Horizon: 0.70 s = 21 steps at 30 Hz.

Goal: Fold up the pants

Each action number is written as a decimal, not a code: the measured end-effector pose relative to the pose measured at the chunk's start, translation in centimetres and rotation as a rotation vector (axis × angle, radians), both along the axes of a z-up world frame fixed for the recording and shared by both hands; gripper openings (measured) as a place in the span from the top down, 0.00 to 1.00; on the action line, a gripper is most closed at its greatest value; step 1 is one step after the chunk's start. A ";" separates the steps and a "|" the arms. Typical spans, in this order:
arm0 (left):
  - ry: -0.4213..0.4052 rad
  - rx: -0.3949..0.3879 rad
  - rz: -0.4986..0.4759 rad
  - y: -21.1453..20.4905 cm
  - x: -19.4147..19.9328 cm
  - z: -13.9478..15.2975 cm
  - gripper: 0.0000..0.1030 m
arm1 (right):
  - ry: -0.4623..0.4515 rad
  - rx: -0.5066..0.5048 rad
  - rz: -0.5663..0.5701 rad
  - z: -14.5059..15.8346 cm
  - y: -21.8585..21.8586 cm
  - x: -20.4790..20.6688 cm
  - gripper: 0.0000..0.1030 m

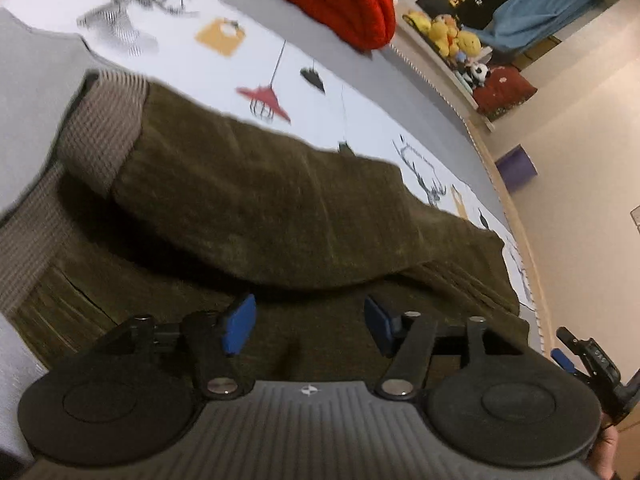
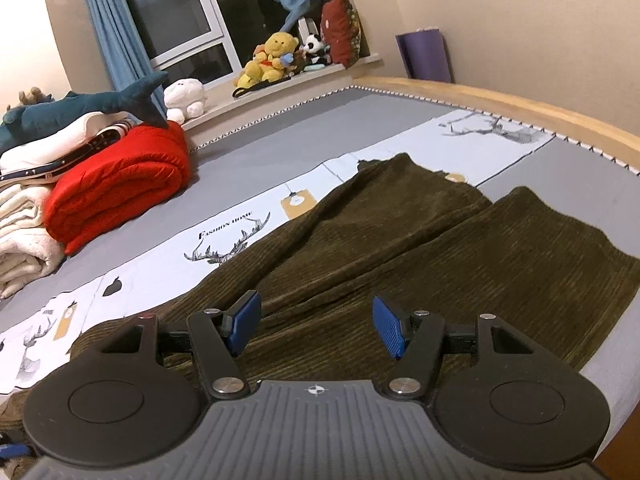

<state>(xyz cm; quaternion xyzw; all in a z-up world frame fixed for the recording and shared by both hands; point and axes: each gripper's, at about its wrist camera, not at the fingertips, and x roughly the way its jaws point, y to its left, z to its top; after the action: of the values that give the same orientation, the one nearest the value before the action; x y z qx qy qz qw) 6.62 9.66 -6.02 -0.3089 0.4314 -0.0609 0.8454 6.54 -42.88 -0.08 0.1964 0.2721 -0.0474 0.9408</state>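
Dark olive corduroy pants lie on the bed, both legs stretching away from me toward the wooden bed edge. In the left wrist view the pants show their ribbed grey-brown waistband at the left, and one part is folded over the other. My left gripper is open and empty, low over the fabric. My right gripper is open and empty, just above the pants near the upper legs. The right gripper also shows at the left wrist view's right edge.
The bed has a grey sheet with a white printed strip. A rolled red quilt, white blankets and a plush shark lie at the head. Plush toys sit on the windowsill. A purple mat stands beyond the wooden bed edge.
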 end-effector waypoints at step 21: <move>0.017 0.023 0.211 3.5 1.3 -1.4 0.28 | 0.041 -0.029 0.019 0.5 1.2 0.7 0.38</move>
<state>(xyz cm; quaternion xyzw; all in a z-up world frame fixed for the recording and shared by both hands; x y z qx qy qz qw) 7.88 13.16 -7.42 -0.3434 0.4044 0.0358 0.8469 7.26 -41.63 0.42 0.1791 0.2923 -0.0463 0.9383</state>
